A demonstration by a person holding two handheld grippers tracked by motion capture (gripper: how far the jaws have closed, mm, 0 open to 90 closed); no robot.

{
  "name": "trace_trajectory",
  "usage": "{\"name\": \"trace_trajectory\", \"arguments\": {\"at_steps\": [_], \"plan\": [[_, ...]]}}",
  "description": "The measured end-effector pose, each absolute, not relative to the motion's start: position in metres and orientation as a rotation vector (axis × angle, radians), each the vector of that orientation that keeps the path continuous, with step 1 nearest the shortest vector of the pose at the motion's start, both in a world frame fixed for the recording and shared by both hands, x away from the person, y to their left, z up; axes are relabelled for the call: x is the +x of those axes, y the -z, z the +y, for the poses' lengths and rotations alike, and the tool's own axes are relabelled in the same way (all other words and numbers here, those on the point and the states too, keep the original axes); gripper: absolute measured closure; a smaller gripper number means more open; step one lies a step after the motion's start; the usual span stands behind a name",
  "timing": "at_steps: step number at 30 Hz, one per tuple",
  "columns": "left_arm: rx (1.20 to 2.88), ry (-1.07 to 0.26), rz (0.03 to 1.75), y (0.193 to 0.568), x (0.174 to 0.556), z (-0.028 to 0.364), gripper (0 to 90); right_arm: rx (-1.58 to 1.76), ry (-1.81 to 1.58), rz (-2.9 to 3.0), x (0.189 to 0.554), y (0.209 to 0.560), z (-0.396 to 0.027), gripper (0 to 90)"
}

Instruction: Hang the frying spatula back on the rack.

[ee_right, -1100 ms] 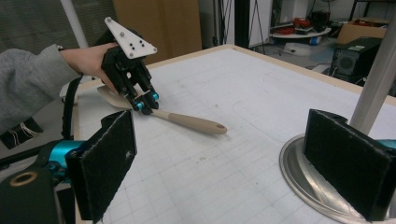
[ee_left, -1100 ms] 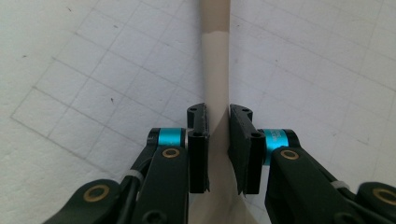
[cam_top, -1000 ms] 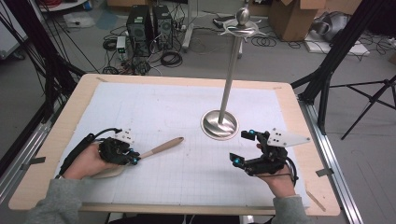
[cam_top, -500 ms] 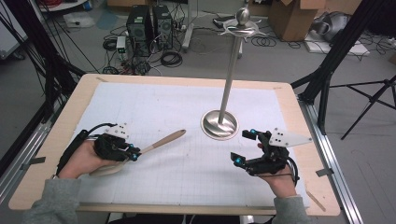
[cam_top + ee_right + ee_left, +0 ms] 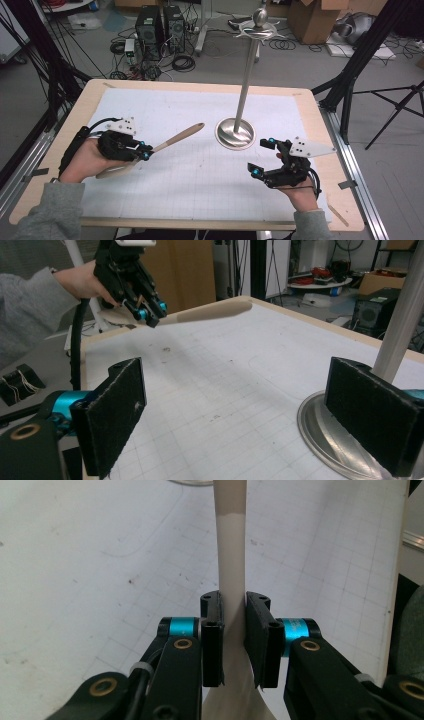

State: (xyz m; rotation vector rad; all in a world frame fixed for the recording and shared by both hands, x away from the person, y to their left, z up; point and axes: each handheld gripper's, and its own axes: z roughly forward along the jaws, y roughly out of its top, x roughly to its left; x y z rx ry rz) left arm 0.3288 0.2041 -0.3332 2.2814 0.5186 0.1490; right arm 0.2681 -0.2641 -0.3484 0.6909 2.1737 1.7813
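- One counter (image 5: 310, 115), wooden, with one white gridded sheet (image 5: 200, 175) over most of its top.
- Two grippers, one in each hand, both near the counter's front edge.
- Left gripper (image 5: 145, 151) toward the front-left corner, clamped on one wooden spatula (image 5: 180, 137); jaws narrow, pressed against both sides of the handle, as seen in the left gripper view (image 5: 233, 625).
- Spatula lifted off the sheet and tilted, its far rounded end pointing toward the counter's middle and back-right, its broad blade behind the gripper beneath the left hand (image 5: 82, 162).
- In the right gripper view, same spatula (image 5: 210, 312) seen raised above the sheet, held by the left gripper (image 5: 147, 307).
- Right gripper (image 5: 262, 157) toward the front-right corner, jaws wide apart with nothing between them; two black pads clearly separated in the right gripper view (image 5: 250, 415).
- One metal stand (image 5: 235, 132): round base resting on the sheet right of the counter's centre, one thin upright pole ending in a ball with short arms at its top.
- Stand base just beyond the right gripper, not touching it; well apart from the spatula tip.
- Two grey sleeves, at the bottom of the high view.
- Beyond the counter's back edge, on the floor: two dark computer towers (image 5: 160, 25), tangled cables, cardboard boxes (image 5: 320, 20).
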Motion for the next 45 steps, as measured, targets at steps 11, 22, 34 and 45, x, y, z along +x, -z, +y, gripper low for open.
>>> {"name": "trace_trajectory", "arguments": {"at_steps": [11,22,34,45], "plan": [[2.237,-0.145,0.53,0.303,0.338,0.2,77.5,0.687,-1.79,2.16,0.268,0.348,-0.266,8.5],[2.204,-0.168,0.528,0.278,0.347,0.197,77.5,0.692,-1.799,2.158,0.266,0.347,-0.267,8.4],[2.163,-0.195,0.528,0.248,0.349,0.191,77.5,0.674,-1.807,2.14,0.266,0.346,-0.268,8.5],[2.136,-0.231,0.531,0.223,0.349,0.187,77.5,0.668,-1.831,2.134,0.265,0.344,-0.269,8.4]]}}
